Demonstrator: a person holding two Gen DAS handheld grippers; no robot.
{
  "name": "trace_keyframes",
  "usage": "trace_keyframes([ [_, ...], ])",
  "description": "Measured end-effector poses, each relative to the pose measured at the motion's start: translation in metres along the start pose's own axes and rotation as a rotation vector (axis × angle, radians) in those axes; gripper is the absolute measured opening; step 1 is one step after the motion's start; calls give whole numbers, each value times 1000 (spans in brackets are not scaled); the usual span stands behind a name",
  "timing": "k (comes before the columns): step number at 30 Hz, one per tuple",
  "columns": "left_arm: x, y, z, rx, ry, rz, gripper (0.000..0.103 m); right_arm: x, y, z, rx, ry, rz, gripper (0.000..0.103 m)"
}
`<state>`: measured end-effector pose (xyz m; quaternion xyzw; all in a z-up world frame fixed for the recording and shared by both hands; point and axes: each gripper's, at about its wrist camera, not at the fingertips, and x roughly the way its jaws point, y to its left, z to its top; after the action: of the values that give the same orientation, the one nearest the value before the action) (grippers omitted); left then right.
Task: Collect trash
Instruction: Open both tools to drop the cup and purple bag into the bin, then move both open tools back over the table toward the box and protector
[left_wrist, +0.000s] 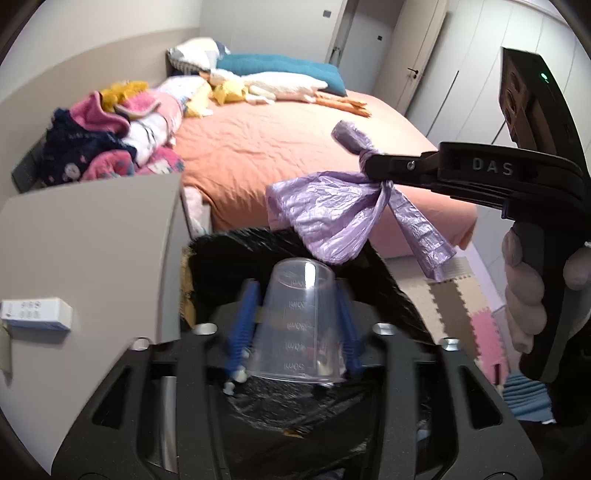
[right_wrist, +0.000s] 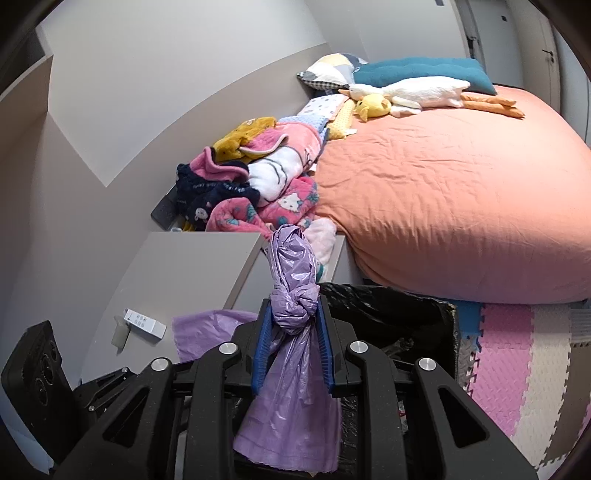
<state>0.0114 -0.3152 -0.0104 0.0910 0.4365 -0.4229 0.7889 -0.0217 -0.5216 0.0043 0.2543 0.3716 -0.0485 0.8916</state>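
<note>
My left gripper (left_wrist: 297, 328) is shut on a clear plastic measuring cup (left_wrist: 295, 325), held upside down over the trash bin lined with a black bag (left_wrist: 236, 254). My right gripper (right_wrist: 293, 328) is shut on a knotted purple plastic bag (right_wrist: 291, 306), which hangs between its blue fingers (right_wrist: 263, 339) above the bin (right_wrist: 391, 314). In the left wrist view the purple bag (left_wrist: 325, 214) hangs from the right gripper (left_wrist: 373, 168) just above and behind the cup. The left gripper's body shows at the lower left of the right wrist view (right_wrist: 33, 373).
A grey bedside table (left_wrist: 92, 243) stands left of the bin with a small white box (left_wrist: 37, 314) on it. A bed with an orange cover (right_wrist: 461, 184), a pile of clothes (right_wrist: 251, 184) and plush toys lies behind. Foam floor mats (right_wrist: 517, 362) lie to the right.
</note>
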Motion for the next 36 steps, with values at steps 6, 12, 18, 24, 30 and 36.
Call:
trace_keyframes([
  [6, -6, 4, 4, -31, -27, 67, 96, -22, -7, 0, 27, -122, -87, 97],
  [12, -6, 14, 2, -76, -20, 90, 96, -19, -10, -1, 59, -124, -89, 99],
  [18, -14, 26, -3, -103, -29, 119, 96, -7, 5, 0, 34, -99, -65, 99],
  [24, -26, 43, -11, -135, -42, 158, 96, 2, 27, -2, -15, -92, -29, 99],
  [30, -42, 68, -24, -187, -52, 201, 96, 18, 59, -4, -78, -65, 4, 99],
  [36, -60, 93, -40, -245, -62, 243, 96, 38, 92, -10, -135, -26, 50, 99],
])
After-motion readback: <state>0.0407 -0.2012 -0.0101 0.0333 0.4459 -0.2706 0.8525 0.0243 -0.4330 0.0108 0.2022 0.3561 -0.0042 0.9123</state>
